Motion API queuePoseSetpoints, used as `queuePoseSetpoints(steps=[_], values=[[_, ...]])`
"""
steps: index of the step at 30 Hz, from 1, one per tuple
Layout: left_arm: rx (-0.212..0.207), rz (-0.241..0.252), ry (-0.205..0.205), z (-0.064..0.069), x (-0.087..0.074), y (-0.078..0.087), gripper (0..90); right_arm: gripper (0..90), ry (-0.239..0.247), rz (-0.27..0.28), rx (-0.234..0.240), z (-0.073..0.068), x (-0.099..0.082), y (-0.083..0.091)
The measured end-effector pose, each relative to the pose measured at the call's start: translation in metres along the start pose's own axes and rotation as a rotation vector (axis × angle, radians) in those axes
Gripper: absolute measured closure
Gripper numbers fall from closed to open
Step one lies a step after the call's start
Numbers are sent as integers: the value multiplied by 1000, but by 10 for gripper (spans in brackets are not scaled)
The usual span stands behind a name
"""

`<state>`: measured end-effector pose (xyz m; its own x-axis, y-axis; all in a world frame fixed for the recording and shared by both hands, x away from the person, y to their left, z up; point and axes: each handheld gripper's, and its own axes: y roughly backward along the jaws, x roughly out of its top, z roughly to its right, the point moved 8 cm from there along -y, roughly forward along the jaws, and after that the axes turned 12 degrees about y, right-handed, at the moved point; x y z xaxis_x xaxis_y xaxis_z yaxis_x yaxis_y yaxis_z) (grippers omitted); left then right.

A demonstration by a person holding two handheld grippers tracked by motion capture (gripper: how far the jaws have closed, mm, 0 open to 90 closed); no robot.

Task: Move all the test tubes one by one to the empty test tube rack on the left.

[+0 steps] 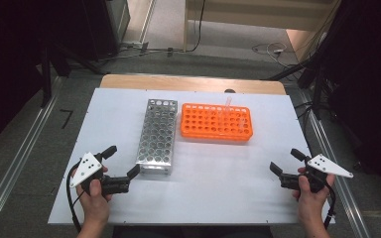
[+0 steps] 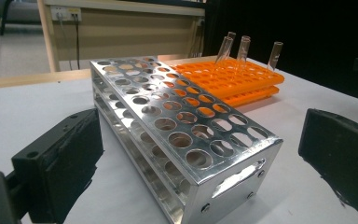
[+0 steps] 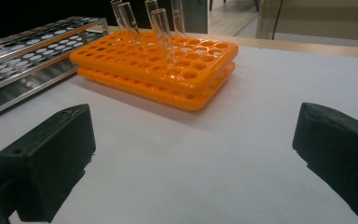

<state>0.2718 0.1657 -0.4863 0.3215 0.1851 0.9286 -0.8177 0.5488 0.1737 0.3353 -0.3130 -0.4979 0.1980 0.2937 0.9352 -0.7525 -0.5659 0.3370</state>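
white table (image 1: 203,198), two racks, both my grippers empty
metal rack (image 1: 158,136) sat just ahead of my spread left gripper (image 1: 121,161); orange rack (image 1: 216,121) lay well beyond my spread right gripper (image 1: 286,161).

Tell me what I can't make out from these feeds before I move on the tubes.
- Tube count: the clear tubes overlap in the right gripper view and are faint in the high view.
- Tube tops: cut off by the right gripper view's upper edge.
- Tube contents: glass too small and clear to tell.
- Metal rack: its lower tiers are hidden by its own top plate.
- Orange rack: its near end is hidden behind the metal rack in the left gripper view.
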Motion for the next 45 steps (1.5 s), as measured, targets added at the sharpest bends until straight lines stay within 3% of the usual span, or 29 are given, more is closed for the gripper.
queuePoseSetpoints(steps=[10,18,24,26,29,35,40,45], values=[[0,-21,-28,12,7,-6,0,0,-34,-33,43,-5,18,-15],[-24,-31,-31,18,11,-10,0,29,5,-51,81,-7,44,-38],[-34,-34,-39,19,13,-14,0,64,47,-74,138,-15,54,-65],[-40,-38,-37,19,13,-17,0,148,44,-88,148,-15,55,-76],[-41,-46,-44,18,11,-18,0,212,39,-110,139,-13,54,-91],[-44,-52,-46,19,9,-17,0,426,6,-159,114,-6,46,-117],[-46,-54,-54,21,7,-15,0,540,19,-200,112,-6,37,-134],[-55,-56,-58,24,6,-15,0,630,54,-196,86,-10,33,-147]])
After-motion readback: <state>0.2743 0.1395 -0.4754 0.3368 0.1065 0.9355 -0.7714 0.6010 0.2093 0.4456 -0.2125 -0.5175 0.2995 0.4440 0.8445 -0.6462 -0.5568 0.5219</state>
